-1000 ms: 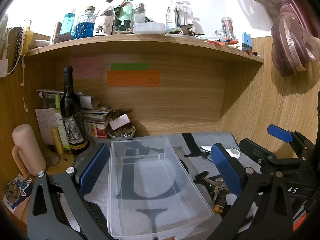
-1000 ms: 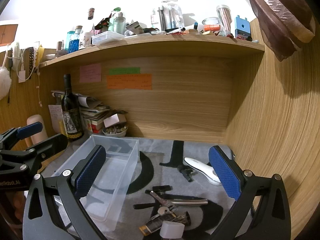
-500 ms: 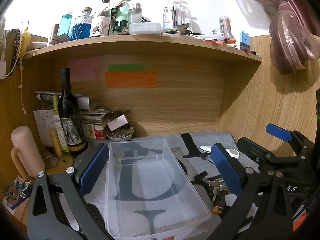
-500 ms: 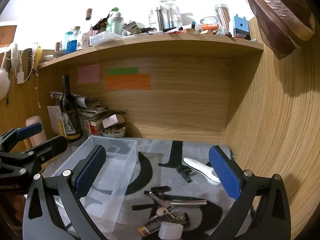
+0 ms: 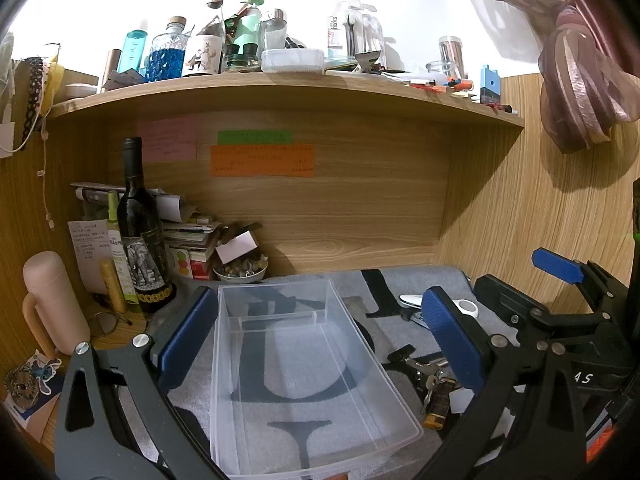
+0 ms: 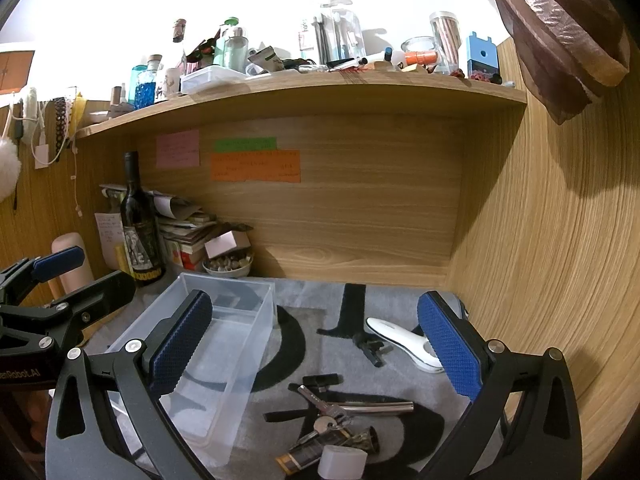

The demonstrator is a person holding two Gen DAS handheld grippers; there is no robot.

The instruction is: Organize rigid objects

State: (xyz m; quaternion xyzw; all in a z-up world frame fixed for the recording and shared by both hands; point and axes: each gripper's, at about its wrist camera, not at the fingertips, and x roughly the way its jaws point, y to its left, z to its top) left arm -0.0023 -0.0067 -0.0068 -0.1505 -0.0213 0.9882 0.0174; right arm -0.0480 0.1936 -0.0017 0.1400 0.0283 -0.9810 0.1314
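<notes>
While both claws gape wide, empty: clear plastic bin (image 5: 304,364) empty, upright; keys (image 6: 326,416) metallic, beside it.

Both grippers are showing black frames with silver screws. The left gripper (image 5: 320,340) and right gripper (image 6: 316,344) are carrying blue textured pads (image 6: 448,350); white lettering is appearing lower left.

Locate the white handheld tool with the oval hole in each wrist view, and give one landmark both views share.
Left wrist view: the white handheld tool lies right of centre on the mat, partly hidden behind the blue pad of the left gripper's right finger.
Right wrist view: it lies lower right of centre, in full view, just left of the right gripper's right pad.
Shared landmark: the clear plastic bin, left of the tool in both.
</notes>
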